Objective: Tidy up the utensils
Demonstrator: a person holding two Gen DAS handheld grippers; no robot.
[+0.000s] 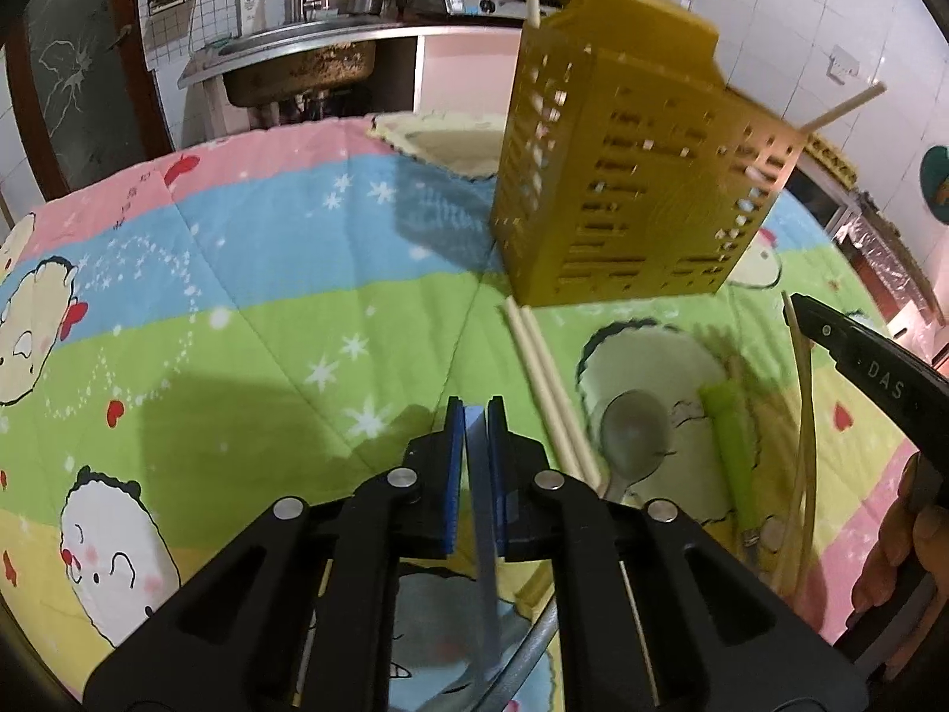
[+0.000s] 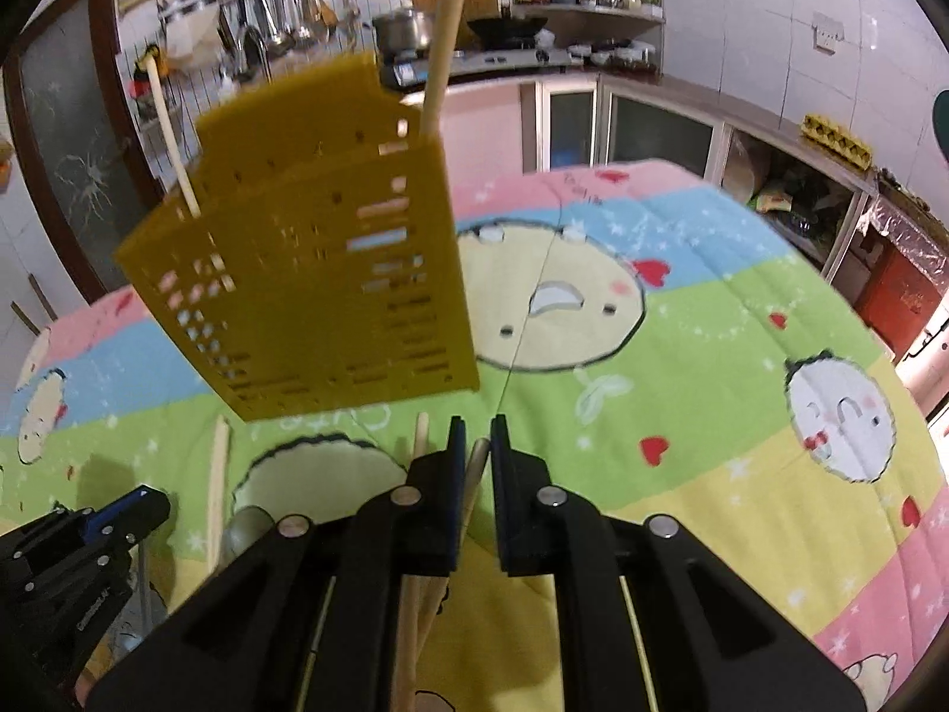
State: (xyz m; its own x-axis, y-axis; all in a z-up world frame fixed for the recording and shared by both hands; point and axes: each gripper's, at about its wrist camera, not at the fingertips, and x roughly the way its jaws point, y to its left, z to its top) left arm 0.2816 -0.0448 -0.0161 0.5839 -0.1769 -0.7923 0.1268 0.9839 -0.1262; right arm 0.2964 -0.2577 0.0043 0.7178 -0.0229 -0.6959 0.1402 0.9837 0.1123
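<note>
Cartoon-print tablecloth [image 1: 237,308] beneath yellow slotted utensil holder [image 1: 629,190], we see left gripper [image 1: 474,409] clamping a blue handle [image 1: 481,510], right gripper [image 2: 477,427] nearly closed around a chopstick [image 2: 474,474].

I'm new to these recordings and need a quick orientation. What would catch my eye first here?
The perforated yellow utensil holder dominates, standing mid-table on the bright cartoon-print cloth with chopsticks poking from its top. In front of it lie loose chopsticks, a metal spoon and a green-handled utensil.
</note>
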